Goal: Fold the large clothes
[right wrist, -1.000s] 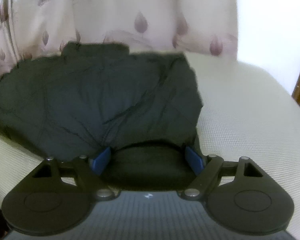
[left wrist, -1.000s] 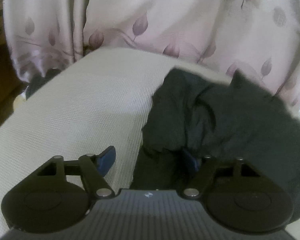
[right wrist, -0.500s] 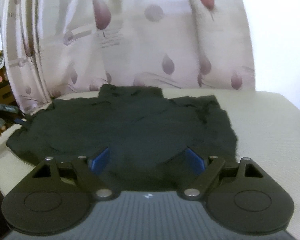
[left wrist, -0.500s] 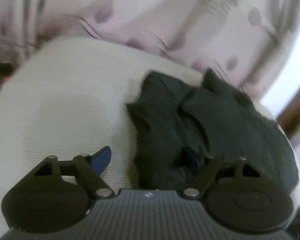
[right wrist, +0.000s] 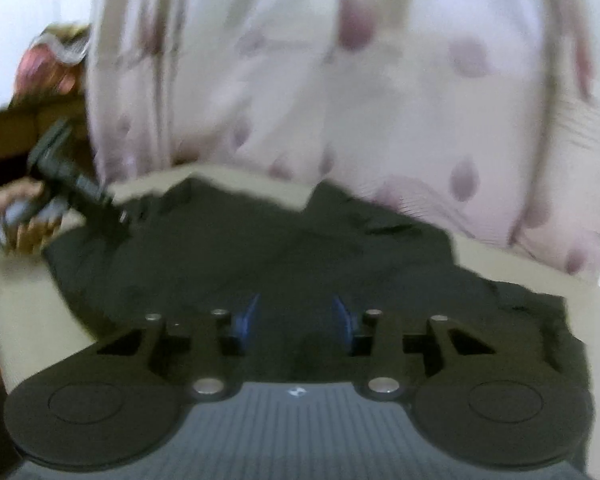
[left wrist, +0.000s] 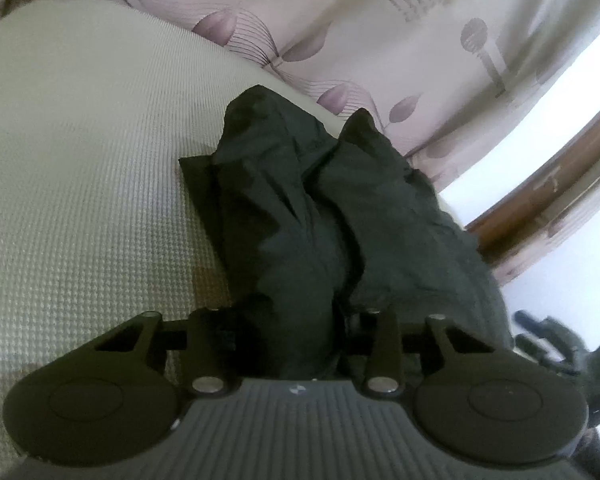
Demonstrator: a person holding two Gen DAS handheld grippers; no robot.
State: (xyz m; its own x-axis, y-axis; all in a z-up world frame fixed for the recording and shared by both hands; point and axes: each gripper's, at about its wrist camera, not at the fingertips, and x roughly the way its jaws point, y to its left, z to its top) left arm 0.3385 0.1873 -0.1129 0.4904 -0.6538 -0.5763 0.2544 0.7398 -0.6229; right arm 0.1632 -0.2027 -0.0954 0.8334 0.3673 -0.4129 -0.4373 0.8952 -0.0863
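A dark garment [left wrist: 332,216] lies bunched on a pale cushion [left wrist: 80,168]. The left gripper [left wrist: 296,340] is clenched on a fold of it; the right gripper [right wrist: 296,316] hangs released above the cloth. The grasping step seems underway; next, the right likely needs its own hold.

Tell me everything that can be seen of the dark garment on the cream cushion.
The dark grey-black garment is thin, matt, wrinkled fabric lying on the cream woven cushion, before a leaf-print curtain. In the right wrist view it spreads wide with ragged edges. In the left wrist view it is bunched into a raised ridge that runs between the fingers of the left gripper, which has closed on it. The right gripper is above it, its jaws apart.
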